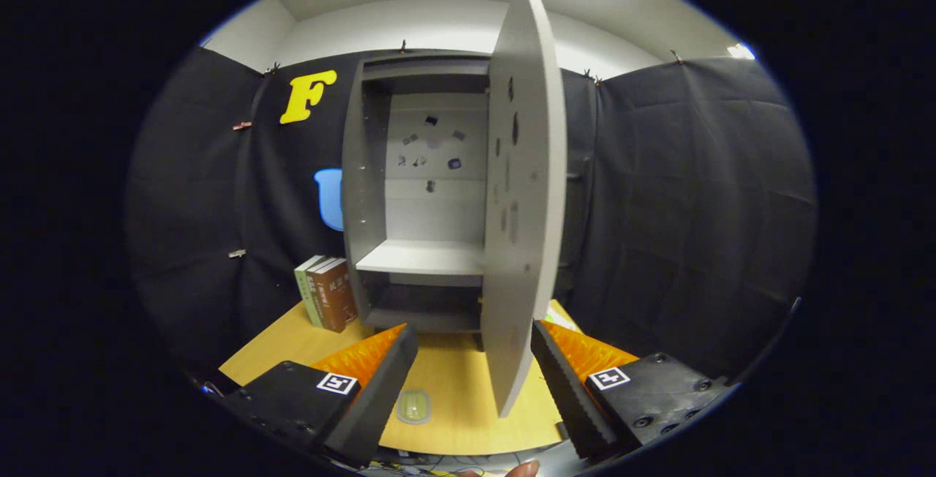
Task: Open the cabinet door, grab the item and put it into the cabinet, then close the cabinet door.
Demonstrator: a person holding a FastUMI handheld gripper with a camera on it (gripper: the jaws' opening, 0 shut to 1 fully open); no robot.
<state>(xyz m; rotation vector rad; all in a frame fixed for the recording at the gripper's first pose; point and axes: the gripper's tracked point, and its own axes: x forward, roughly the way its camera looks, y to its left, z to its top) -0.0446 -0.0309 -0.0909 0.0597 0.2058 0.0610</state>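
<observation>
Left of centre, two upright books [327, 293] stand on a wooden table [461, 389], with black cloth [673, 206] behind and a white wall [439, 27] at top.

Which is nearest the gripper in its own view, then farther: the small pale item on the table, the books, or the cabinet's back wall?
With the gripper open:
1. Small pale item, on the table between the fingers, by the left one.
2. Books, standing beyond the left finger, beside the cabinet.
3. Back wall, deep inside the cabinet, behind the open door.
</observation>
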